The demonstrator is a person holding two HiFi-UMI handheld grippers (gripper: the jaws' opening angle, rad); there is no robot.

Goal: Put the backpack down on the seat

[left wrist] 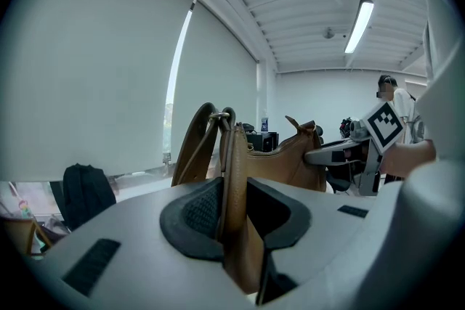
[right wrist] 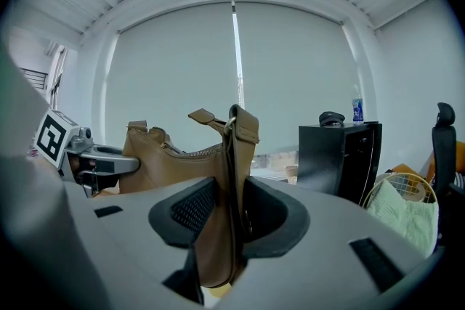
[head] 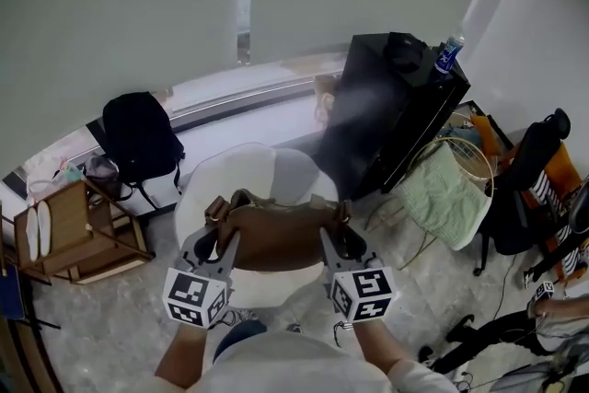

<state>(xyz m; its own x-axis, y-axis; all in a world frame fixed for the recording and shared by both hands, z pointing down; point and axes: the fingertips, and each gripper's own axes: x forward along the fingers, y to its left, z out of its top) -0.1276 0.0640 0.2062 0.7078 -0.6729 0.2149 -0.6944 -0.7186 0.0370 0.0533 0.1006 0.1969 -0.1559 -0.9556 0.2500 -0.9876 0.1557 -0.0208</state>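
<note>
A brown leather backpack [head: 276, 233] hangs between my two grippers, over the round white seat [head: 232, 168]. My left gripper [head: 219, 242] is shut on its left strap [left wrist: 234, 185], the brown leather pinched between the black pads. My right gripper [head: 329, 239] is shut on the right strap [right wrist: 231, 200] in the same way. In the left gripper view the bag's body [left wrist: 290, 160] stretches across to the right gripper [left wrist: 349, 152]. In the right gripper view the body [right wrist: 174, 160] reaches to the left gripper [right wrist: 98, 160]. Whether the bag's bottom touches the seat is hidden.
A black backpack [head: 140, 138] leans against the window ledge at the left. A wooden rack [head: 78, 235] stands at the far left. A black cabinet [head: 391, 110] with a bottle [head: 447, 55] on top stands at the right, with a wire basket holding green cloth [head: 451, 189] and a black office chair [head: 534, 179] beyond it.
</note>
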